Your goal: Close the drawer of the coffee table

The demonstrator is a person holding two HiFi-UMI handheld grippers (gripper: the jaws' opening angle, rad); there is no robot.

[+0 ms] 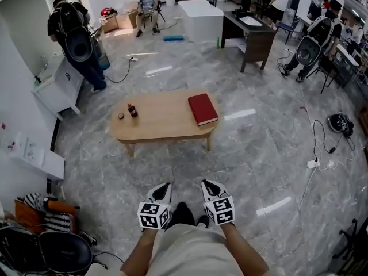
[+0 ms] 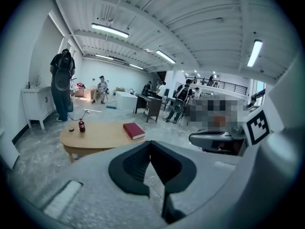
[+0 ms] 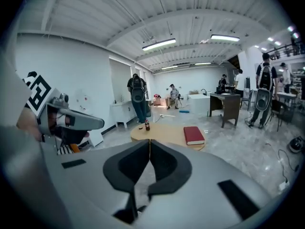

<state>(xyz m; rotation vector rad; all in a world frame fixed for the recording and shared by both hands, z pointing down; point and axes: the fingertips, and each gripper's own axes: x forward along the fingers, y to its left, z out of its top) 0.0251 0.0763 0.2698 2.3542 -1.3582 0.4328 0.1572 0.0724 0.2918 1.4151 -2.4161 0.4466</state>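
Observation:
The oval wooden coffee table [image 1: 164, 125] stands on the marble floor a good step ahead of me. On it lie a red book [image 1: 203, 108], a small dark bottle [image 1: 132, 110] and a loose cap [image 1: 121, 116]. No drawer shows on its near side in any view. My left gripper [image 1: 163, 188] and right gripper [image 1: 210, 186] are held side by side low in front of my body, well short of the table. Both point toward it, with the table [image 2: 102, 136] beyond the left gripper [image 2: 150, 142] and the table [image 3: 167, 135] beyond the right gripper [image 3: 149, 141]. Each has its jaws shut on nothing.
A person with a backpack [image 1: 77, 39] stands by a white cabinet [image 1: 57, 91] at the far left. A dark desk [image 1: 253, 36] and a white block [image 1: 200, 19] stand behind the table. Cables [image 1: 322, 148] trail over the floor at right. A black chair [image 1: 52, 252] sits at my near left.

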